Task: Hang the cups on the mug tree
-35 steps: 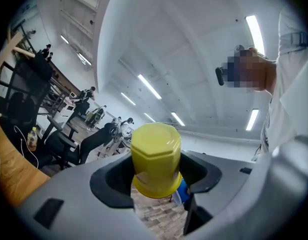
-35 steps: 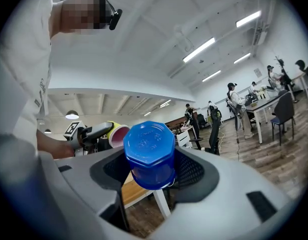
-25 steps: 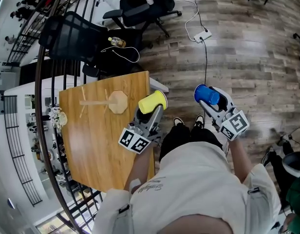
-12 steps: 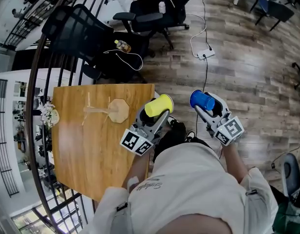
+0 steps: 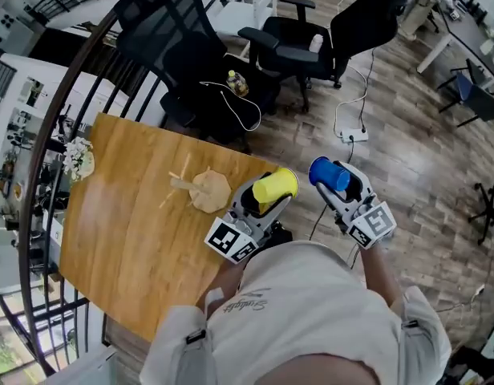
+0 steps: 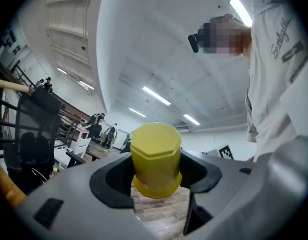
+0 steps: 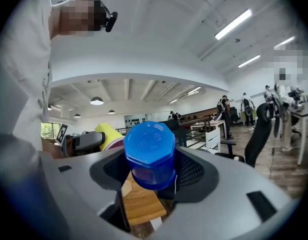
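Observation:
A yellow cup (image 5: pixel 276 187) sits clamped in my left gripper (image 5: pixel 261 199), which hovers over the near right corner of the wooden table (image 5: pixel 127 239). From the left gripper view the yellow cup (image 6: pixel 155 159) fills the gap between the jaws, bottom toward the camera. To the right, off the table and above the floor, my right gripper (image 5: pixel 337 184) is shut on a blue cup (image 5: pixel 329 175); the blue cup (image 7: pixel 150 155) shows likewise in the right gripper view. The wooden mug tree (image 5: pixel 205 189) stands on the table just left of the left gripper, bare pegs pointing left.
Two black office chairs (image 5: pixel 191 62) stand beyond the table's far edge, one holding a bottle (image 5: pixel 236 83) and a white cable. A power strip (image 5: pixel 352 135) lies on the wood floor. A black railing (image 5: pixel 46 143) curves along the table's left side.
The head view has swung, so the table and mug tree now sit closer to the grippers. Both grippers still hold their cups, now nearer each other and the mug tree.

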The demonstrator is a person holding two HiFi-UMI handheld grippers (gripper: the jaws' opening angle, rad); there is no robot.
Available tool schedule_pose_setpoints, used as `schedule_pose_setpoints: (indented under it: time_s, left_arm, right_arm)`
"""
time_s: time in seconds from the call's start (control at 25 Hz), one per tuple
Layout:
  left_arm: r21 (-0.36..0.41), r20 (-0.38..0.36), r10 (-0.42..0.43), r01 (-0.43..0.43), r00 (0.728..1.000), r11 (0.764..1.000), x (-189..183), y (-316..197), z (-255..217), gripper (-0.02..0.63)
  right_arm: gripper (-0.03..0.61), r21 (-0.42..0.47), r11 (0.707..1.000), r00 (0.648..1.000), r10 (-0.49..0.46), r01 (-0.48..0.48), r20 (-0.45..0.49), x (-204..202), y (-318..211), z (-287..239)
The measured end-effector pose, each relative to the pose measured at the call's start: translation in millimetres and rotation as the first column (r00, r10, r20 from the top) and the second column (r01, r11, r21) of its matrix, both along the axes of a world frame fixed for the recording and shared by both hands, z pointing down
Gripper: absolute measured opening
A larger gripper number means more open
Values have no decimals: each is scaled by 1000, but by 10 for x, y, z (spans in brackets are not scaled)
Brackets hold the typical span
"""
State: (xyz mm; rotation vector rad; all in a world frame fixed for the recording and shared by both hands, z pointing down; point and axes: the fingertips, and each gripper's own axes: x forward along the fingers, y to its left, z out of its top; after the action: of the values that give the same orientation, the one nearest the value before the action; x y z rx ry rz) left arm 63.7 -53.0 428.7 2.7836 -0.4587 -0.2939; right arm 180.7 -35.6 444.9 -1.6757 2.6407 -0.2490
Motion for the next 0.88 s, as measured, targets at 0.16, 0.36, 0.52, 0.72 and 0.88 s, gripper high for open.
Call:
schedule_pose_setpoints:
  time_s: [0.16, 0.36, 0.52, 0.72, 0.88]
  left_arm:
    - [-1, 25, -87, 87, 996, 996, -361, -187, 187, 282]
    - [-16, 34, -196, 197, 980, 980, -830, -317, 289, 282]
    - [-29, 17, -295, 295, 956, 955, -1122, -331, 328, 282]
    - [-38, -6, -381, 381, 924, 924, -1331, -316, 322, 282]
    - [-51, -13, -456, 455, 890, 889, -1468, -299, 324, 282]
  right_arm:
    - [252, -12, 994, 994, -105, 105, -33, -433, -343, 41]
    - [252, -53, 975, 974, -218, 215, -64, -848, -589, 85]
    - [252, -71, 948, 946, -316, 311, -79, -1147, -723, 109]
    - [252, -78, 907, 905, -418, 413, -76, -1461, -887, 150]
    - [252, -70, 864, 861, -503, 499, -71, -1674, -986, 148]
